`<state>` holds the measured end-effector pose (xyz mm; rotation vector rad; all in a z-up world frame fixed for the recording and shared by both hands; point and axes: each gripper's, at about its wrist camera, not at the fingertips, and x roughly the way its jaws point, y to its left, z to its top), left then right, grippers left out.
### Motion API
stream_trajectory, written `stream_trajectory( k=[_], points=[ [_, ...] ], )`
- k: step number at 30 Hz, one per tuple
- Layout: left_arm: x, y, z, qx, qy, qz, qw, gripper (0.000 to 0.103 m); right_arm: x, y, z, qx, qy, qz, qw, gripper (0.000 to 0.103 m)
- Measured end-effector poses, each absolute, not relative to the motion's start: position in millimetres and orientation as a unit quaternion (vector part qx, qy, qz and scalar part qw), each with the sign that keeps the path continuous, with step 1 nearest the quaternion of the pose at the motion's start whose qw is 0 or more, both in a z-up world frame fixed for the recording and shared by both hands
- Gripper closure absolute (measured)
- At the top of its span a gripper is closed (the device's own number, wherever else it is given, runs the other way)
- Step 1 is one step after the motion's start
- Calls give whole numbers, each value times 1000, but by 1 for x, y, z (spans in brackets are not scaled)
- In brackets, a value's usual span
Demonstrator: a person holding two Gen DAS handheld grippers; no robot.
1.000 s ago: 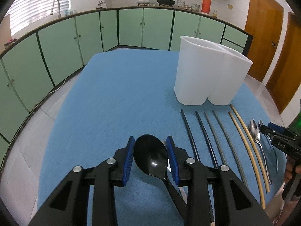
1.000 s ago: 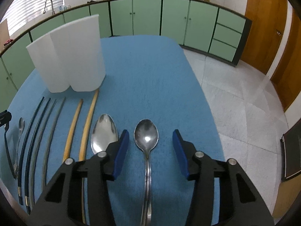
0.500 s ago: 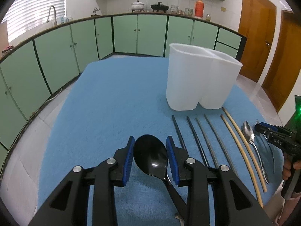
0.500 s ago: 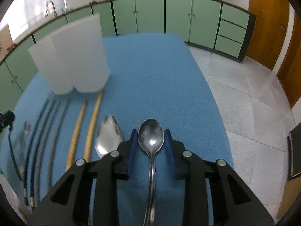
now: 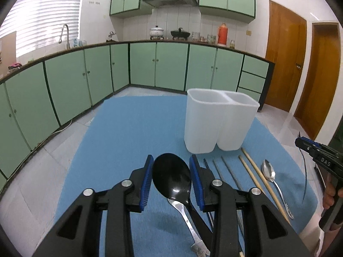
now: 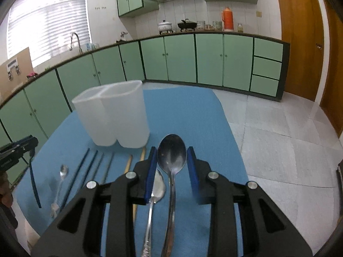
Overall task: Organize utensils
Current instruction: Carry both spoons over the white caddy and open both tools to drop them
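Note:
My left gripper (image 5: 171, 178) is shut on a black spoon (image 5: 172, 180) and holds it above the blue mat (image 5: 128, 132). My right gripper (image 6: 171, 168) is shut on a metal spoon (image 6: 171, 154), lifted off the mat. A white two-compartment holder (image 5: 218, 120) stands upright at mid-mat; it also shows in the right wrist view (image 6: 113, 115). Dark chopsticks (image 5: 227, 169), two wooden chopsticks (image 5: 253, 171) and another metal spoon (image 5: 269, 171) lie in a row in front of the holder. A small metal spoon (image 6: 62, 172) lies at the row's left end.
The mat's right edge (image 6: 233, 141) borders tiled floor. Green cabinets (image 5: 163, 64) run along the back. The right gripper (image 5: 317, 156) shows at the left wrist view's right edge, the left gripper (image 6: 15, 152) at the right wrist view's left edge.
My right gripper closed on the metal spoon and lifted it. My left gripper rose with the black spoon; both views now tilt up toward the cabinets.

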<state>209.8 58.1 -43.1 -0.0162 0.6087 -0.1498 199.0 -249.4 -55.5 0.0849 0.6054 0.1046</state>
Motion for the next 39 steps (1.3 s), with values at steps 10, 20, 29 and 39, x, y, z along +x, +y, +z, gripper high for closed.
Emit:
stream_trajectory(
  k=[10,20,29,39],
  points=[
    [226,58,-6,2,237,-57,970,69,218,-241,-13,37,223,57,972,76],
    [277,32,55,33,121,-44,991,69,281,-221,43,34,115,65,991,76],
    [346,-4,47,57,84,-27,994,69,344,-199,39,31,80,79,993,76],
    [365,-15,8,76,106,-50,990,69,366,-189,1,31,126,102,986,76]
  ],
)
